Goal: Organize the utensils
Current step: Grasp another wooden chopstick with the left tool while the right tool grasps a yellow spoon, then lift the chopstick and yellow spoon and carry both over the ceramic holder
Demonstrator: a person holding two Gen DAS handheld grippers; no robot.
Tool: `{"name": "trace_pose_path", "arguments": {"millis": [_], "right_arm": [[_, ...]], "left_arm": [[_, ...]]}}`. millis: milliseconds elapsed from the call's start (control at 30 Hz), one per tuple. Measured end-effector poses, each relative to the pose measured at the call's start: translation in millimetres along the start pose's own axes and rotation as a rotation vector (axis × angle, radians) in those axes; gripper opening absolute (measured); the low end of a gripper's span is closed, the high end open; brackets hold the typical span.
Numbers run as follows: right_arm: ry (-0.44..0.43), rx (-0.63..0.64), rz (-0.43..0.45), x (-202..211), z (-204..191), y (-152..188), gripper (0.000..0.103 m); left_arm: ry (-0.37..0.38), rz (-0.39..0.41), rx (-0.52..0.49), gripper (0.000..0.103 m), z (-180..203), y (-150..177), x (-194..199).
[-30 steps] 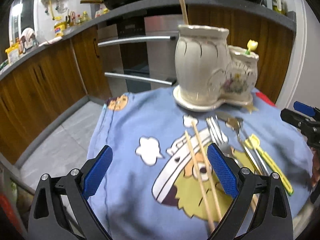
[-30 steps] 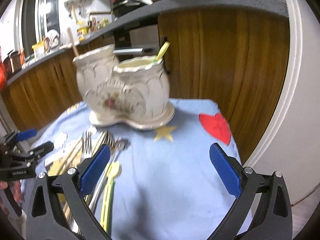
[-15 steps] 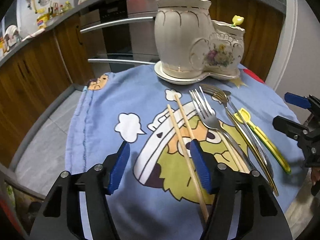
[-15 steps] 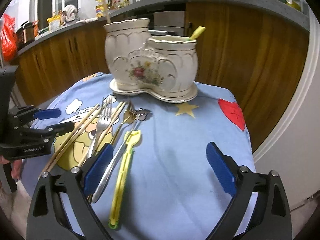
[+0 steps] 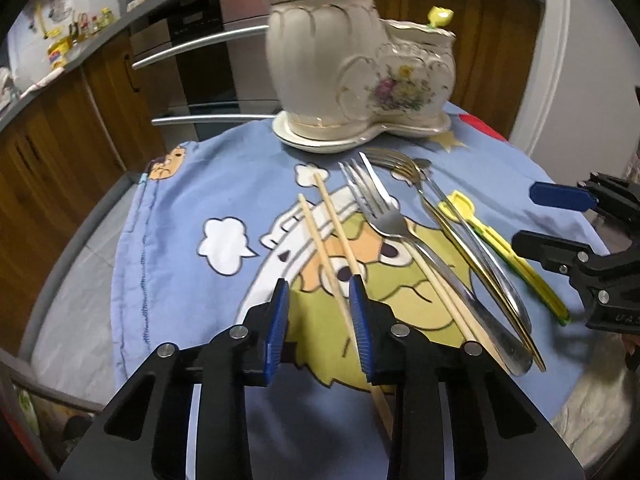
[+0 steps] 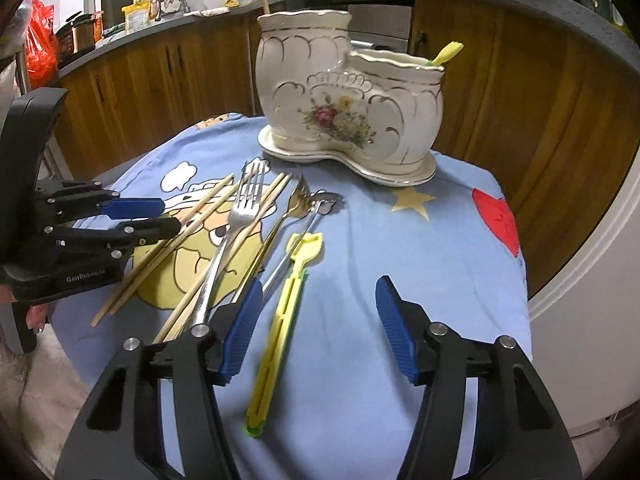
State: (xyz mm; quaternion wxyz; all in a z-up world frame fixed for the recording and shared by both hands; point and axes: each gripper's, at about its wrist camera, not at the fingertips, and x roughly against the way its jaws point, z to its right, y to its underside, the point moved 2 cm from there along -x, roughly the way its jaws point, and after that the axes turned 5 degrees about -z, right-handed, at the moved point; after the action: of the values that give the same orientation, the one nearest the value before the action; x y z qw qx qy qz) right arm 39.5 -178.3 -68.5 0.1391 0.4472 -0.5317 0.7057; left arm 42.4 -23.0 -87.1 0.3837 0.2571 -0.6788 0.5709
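Note:
Several utensils lie on a blue cartoon tablecloth [image 5: 180, 220]: two wooden chopsticks [image 5: 324, 252], a silver fork [image 5: 384, 216], a gold fork [image 6: 298, 200] and a flat yellow utensil [image 6: 280, 312]. Behind them stands a cream ceramic holder [image 5: 360, 72] with two compartments; a chopstick stands in the tall one and a yellow utensil in the low one. My left gripper [image 5: 318, 320] hangs low over the chopsticks, jaws closing, one chopstick between the pads but not gripped. My right gripper [image 6: 318, 328] is closing around the yellow utensil, its pads still apart from it.
Wooden kitchen cabinets [image 6: 160, 80] and an oven with metal bar handles [image 5: 200, 44] stand behind the small round table. A cluttered counter [image 6: 180, 12] runs above them. A white door frame [image 6: 592, 260] stands close on the right. The cloth's edge drops off near both grippers.
Both grippers came lower and nearer the utensils while their jaws narrowed. The left now straddles a chopstick; the right now straddles the yellow utensil.

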Motion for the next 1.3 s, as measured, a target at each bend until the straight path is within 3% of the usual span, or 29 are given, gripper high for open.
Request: {"name": "trace_pose_path", "arguments": {"millis": [467,633,767,1300], "right_arm": [[-0.053,0.017,-0.067,-17.6,-6.7,7.1,0.032],[-0.052,0.024,-0.062,-22.6,-8.3,5.3,0.027],[-0.067,0.018,-0.053,-26.3,-8.9,2.9,0.013],[-0.077,-0.059,0.014,-10.9,7.4,-0.5,0.010]], "left_arm": [[0.001,0.000,-0.006,0.015,-3.1,1.5,-2.2],[-0.004,0.003,-0.004,0.011,-4.9,-0.5,-4.1],[-0.011,0.009,-0.005,0.011,-4.1,-1.9,-5.5],[0.011,0.031,0.035,0.005,-13.3,-5.0,-8.1]]}}
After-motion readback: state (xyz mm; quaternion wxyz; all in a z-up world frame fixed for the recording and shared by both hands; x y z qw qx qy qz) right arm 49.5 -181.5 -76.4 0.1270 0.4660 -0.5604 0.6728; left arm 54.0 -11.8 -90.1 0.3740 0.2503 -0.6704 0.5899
